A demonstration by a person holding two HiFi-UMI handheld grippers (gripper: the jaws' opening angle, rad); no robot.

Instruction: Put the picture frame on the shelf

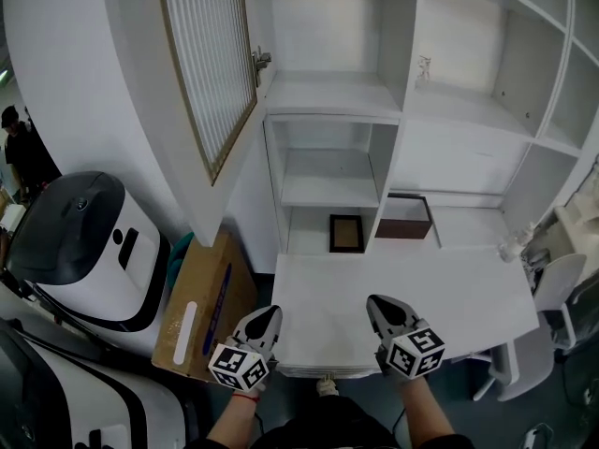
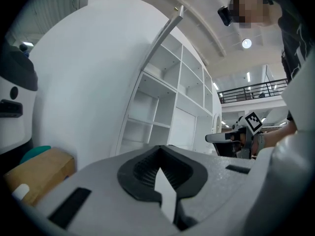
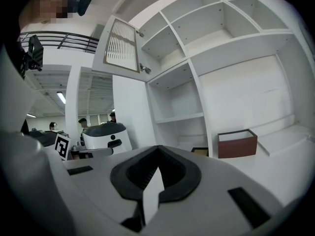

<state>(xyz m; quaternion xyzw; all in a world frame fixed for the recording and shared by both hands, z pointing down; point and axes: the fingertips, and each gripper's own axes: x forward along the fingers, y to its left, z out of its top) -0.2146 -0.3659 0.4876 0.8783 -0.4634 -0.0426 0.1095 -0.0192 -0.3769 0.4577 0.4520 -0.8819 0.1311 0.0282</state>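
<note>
No legible words, brands or numbers anywhere. Only black-and-white square markers, patterned rather than lettered, on the cubes of the left gripper (image 1: pixel 269 314) and right gripper (image 1: pixel 377 302), at lower centre of the head view. At lower left, a white label (image 1: pixel 185 325) on the cardboard box (image 1: pixel 211 293), too small to read.

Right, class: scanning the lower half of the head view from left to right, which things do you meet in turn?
White-and-dark machine → cardboard box → left tongs → right tongs.
</note>
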